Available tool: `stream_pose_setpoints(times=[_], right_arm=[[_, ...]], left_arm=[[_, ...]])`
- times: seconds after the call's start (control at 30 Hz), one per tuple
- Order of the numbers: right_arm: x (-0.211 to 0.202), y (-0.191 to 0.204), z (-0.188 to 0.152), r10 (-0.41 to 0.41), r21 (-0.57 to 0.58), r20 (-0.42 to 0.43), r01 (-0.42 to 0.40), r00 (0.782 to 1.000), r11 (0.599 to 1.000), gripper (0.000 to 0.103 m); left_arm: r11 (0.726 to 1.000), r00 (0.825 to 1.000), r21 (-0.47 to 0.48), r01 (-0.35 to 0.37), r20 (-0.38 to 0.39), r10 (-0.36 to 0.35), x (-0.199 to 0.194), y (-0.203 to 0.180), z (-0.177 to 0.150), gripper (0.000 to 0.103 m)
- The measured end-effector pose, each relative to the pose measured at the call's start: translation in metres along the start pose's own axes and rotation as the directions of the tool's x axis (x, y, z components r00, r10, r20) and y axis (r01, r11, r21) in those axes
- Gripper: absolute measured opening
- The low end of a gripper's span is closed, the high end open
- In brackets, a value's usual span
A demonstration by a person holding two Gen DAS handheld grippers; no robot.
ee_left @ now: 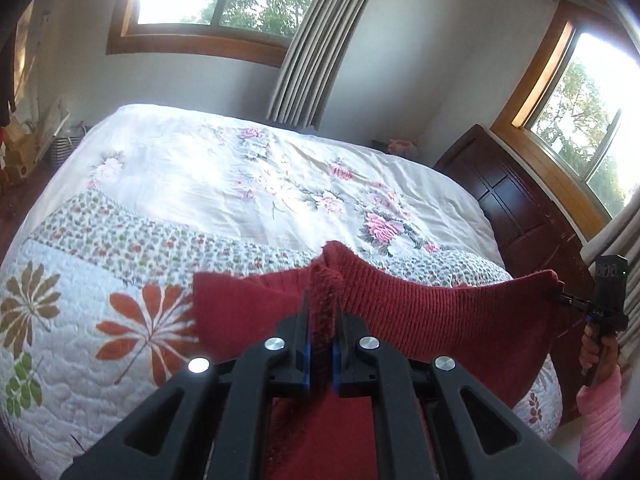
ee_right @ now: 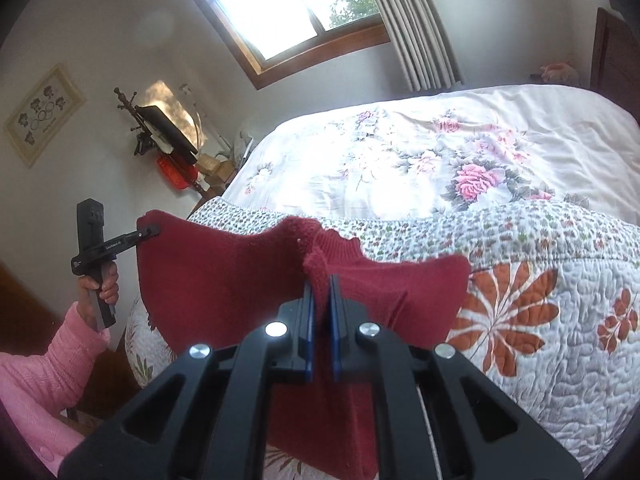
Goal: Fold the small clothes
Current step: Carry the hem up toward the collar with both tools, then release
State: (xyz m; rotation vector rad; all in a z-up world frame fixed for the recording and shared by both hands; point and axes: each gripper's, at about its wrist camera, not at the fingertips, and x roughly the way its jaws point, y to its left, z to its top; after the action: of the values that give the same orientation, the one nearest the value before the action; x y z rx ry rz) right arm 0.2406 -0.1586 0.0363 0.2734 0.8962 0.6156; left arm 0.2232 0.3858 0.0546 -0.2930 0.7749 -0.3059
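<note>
Looking across a wide bed under two layered floral quilts, I see a dark red knitted sweater held up above the near edge of the bedding, stretched between my two grippers. I judge it is lifted and spread this way so it can be laid flat for folding. In the left wrist view, the left gripper has its jaws narrow, pinching a bunched ridge of the knit that rises between the blue pads. The right gripper likewise stands nearly closed on a gathered fold near the garment's upper edge. Each camera shows the opposite gripper clamping a far top corner, held by a hand in a pink sleeve. Below the jaws the fabric hangs loose, hiding the quilt there.
</note>
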Motion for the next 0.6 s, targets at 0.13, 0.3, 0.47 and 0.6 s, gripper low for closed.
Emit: stream_pose_setpoints(times=[0.13,0.3,0.47,0.6], right_arm=[[0.019,-0.015,0.040,-0.046,0.017,0.004,0.046,0.999,0.999,0.005],[0.066,-0.056,0.073,-0.073,0.106,-0.040,0.077,0.997,0.991,0.005],[0.138,-0.093,0.069,-0.150,0.149,-0.180,0.178,0.972,0.973,0.005],[0.180,-0.112,0.048,-0.187,0.165,-0.279,0.239,0.942,0.957,0.006]], left_arm=[[0.999,0.999,-0.015,-0.039,0.023,0.040,0.024,0.009,0.034,0.007],[0.993,0.994,-0.037,-0.113,0.001,0.113,0.071,0.030,0.063,0.007],[0.984,0.975,-0.018,-0.180,-0.134,0.176,0.141,0.042,0.056,0.007],[0.972,0.947,0.007,-0.233,-0.226,0.229,0.182,0.050,0.037,0.007]])
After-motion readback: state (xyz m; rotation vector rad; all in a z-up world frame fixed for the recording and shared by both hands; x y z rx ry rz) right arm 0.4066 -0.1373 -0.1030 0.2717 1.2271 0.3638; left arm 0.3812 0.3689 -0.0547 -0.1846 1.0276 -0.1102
